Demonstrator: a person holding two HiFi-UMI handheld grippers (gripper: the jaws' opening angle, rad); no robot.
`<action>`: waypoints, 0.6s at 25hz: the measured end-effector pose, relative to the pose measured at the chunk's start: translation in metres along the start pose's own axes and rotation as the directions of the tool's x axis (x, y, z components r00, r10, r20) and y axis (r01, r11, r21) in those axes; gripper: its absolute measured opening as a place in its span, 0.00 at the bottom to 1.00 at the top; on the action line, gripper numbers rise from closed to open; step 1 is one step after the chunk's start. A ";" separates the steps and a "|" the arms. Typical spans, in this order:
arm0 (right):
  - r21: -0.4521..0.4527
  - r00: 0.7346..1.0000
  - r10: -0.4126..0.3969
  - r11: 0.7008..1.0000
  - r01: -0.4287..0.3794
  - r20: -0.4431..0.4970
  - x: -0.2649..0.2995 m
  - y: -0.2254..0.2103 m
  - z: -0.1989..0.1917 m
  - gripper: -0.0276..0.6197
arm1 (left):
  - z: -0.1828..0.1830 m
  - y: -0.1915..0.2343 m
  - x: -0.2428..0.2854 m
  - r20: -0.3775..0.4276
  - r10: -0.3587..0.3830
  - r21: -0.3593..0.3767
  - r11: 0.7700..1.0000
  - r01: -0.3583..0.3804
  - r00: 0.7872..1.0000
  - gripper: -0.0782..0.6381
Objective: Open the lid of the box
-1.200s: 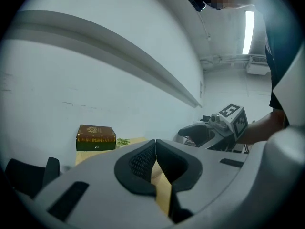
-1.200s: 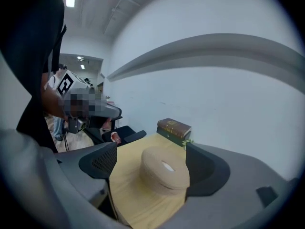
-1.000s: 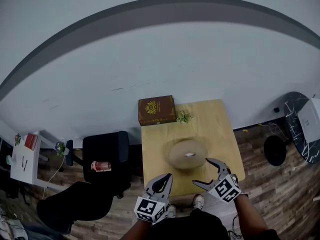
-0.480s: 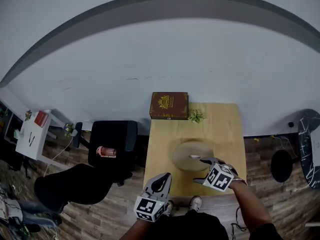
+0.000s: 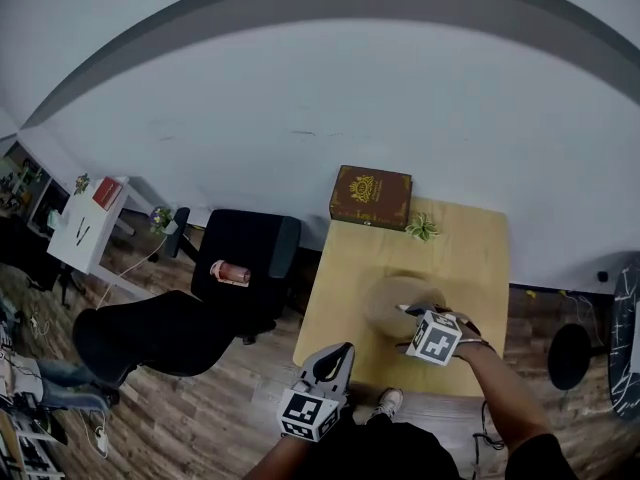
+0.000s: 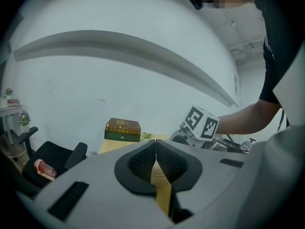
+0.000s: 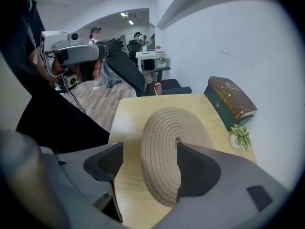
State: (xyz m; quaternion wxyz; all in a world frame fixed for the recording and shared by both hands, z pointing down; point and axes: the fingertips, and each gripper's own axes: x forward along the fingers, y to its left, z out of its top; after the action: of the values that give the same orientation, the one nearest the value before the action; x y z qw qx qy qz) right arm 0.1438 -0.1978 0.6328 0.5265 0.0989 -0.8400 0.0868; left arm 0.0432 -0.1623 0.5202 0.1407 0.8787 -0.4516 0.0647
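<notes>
Right gripper [image 7: 150, 149]: tilted steeply down over the coiled-rope lid [image 7: 167, 128], jaws apart and just now narrowing. Near part of the lid lies between them; neither pad presses on it. One jaw covers the centre of the coil, so any knob there can't be made out.

Left gripper [image 6: 155, 144]: jaws together, nothing in them. Held off the table's near edge, well apart from the lid.

Round rope box sits mid-table [image 7: 126, 116], toward the near edge, lid still on. Gilt brown case [image 7: 231, 99] at the far left corner. Small potted plant [image 7: 240, 136] just beside it on the far edge.

Risks, as I judge them:
- Lid is broad and shallow. If the jaws close on the flat coil rather than on a rim or handle, the pads will likely skid off the rope.
- Nothing braces the box. A lift could carry the whole box up with the lid.
- Equally, a lift could drag it across the wood toward an edge.
- Soft rope may flex, so a grip at one side could tip the lid instead of raising it.
</notes>
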 end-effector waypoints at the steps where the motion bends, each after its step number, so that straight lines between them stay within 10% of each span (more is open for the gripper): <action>1: -0.006 1.000 -0.001 1.000 0.001 -0.017 0.003 -0.003 -0.002 0.61 | -0.001 0.002 0.000 -0.005 -0.003 -0.003 1.000 0.003 1.000 0.14; 15: 0.111 0.979 0.131 0.987 -0.114 -0.156 0.046 -0.025 -0.019 0.57 | 0.007 0.043 0.019 0.002 -0.067 -0.043 0.997 0.067 0.998 0.14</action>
State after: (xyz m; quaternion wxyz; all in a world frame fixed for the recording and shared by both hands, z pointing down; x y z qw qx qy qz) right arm 0.1470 -0.2202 0.6840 0.5812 0.0663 -0.7931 0.1694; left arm 0.0189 -0.2033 0.5261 0.1616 0.8901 -0.4232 0.0498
